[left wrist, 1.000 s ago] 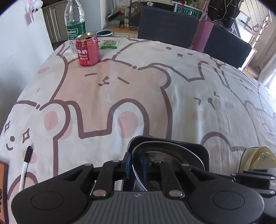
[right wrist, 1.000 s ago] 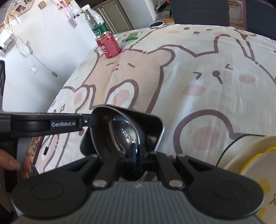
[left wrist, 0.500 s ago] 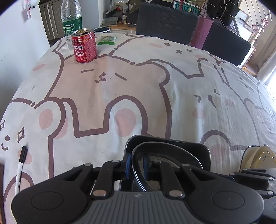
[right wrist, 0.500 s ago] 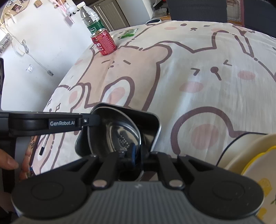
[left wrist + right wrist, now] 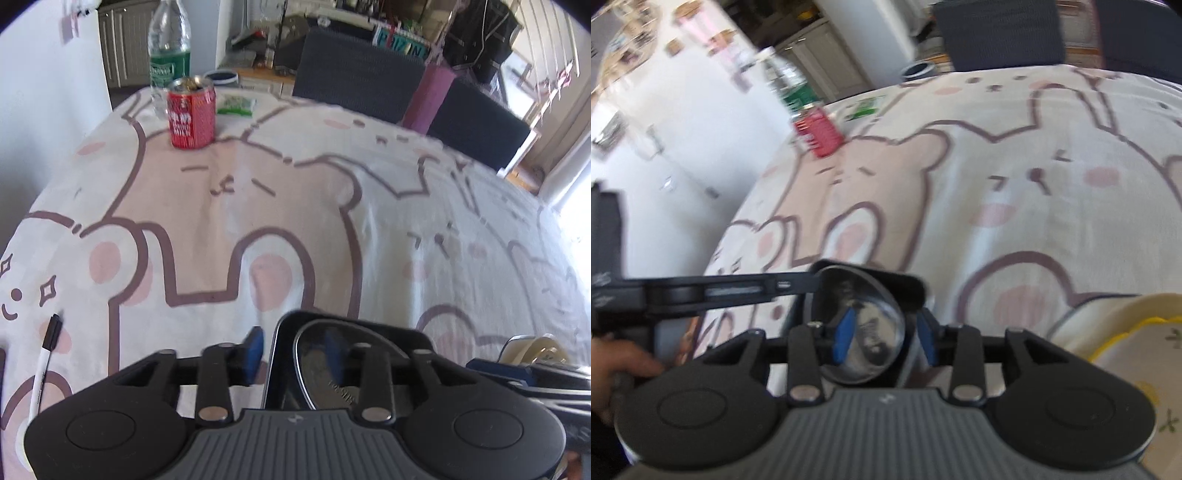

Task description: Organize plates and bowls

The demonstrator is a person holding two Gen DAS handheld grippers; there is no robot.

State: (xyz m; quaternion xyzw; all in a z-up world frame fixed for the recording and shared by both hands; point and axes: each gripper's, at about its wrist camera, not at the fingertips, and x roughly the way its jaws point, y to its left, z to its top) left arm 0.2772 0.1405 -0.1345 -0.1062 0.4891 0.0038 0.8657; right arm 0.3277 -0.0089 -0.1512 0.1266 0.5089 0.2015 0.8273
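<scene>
A shiny steel bowl point(image 5: 332, 365) sits inside a black square dish point(image 5: 406, 332) on the bunny-print tablecloth. My left gripper point(image 5: 293, 350) is open, its jaws apart on either side of the near left rim of the dish and bowl. My right gripper point(image 5: 884, 334) is open too, its blue pads point(image 5: 844, 334) spread around the right rim of the same bowl point(image 5: 864, 325) and dish point(image 5: 908, 282). A cream bowl holding a yellow-edged plate point(image 5: 1126, 343) stands at the right, and shows in the left wrist view point(image 5: 535, 349).
A red drink can point(image 5: 192, 112), a water bottle point(image 5: 168, 59) and a green packet point(image 5: 236, 105) stand at the far end. A marker pen point(image 5: 46, 360) lies at the near left. Dark chairs point(image 5: 354, 77) stand beyond the table.
Both grippers have opened and let go of the steel bowl and black dish rims. The views shifted and blurred slightly; the dish stays on the cloth.
</scene>
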